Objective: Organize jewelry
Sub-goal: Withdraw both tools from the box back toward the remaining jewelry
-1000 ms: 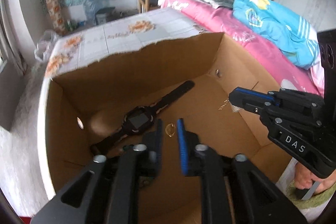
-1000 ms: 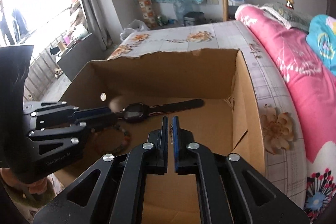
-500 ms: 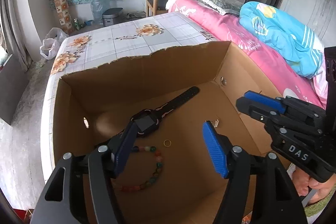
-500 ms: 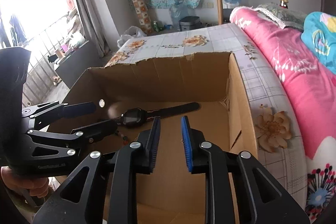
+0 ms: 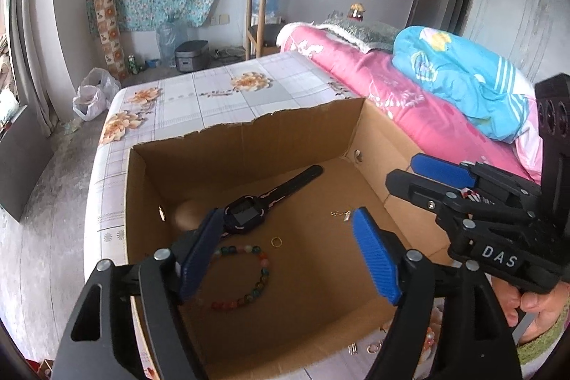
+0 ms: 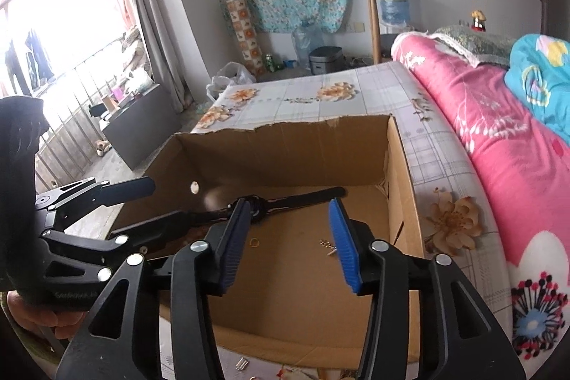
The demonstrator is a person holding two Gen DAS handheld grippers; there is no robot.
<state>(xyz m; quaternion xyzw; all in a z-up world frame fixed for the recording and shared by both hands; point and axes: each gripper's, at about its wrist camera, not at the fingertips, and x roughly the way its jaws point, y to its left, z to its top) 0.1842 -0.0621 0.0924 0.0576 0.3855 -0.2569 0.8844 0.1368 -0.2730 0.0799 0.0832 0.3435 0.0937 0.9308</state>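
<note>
Both grippers above box (image 5: 249, 138), empty. Left gripper (image 5: 285, 259) jaws wide, opening; right gripper (image 6: 288, 241) jaws half-wide, opening. Watch (image 5: 245, 214), bracelet (image 5: 249, 276), ring (image 5: 276, 241), earring (image 5: 342, 214) on box floor. More small pieces (image 5: 370, 348) outside near edge, below-behind both; likely next.

Count in cardboard box (image 5: 245, 145): one watch (image 5: 249, 212), one bead bracelet (image 5: 249, 276), one gold ring (image 5: 276, 241), one small earring (image 5: 342, 214).
</note>
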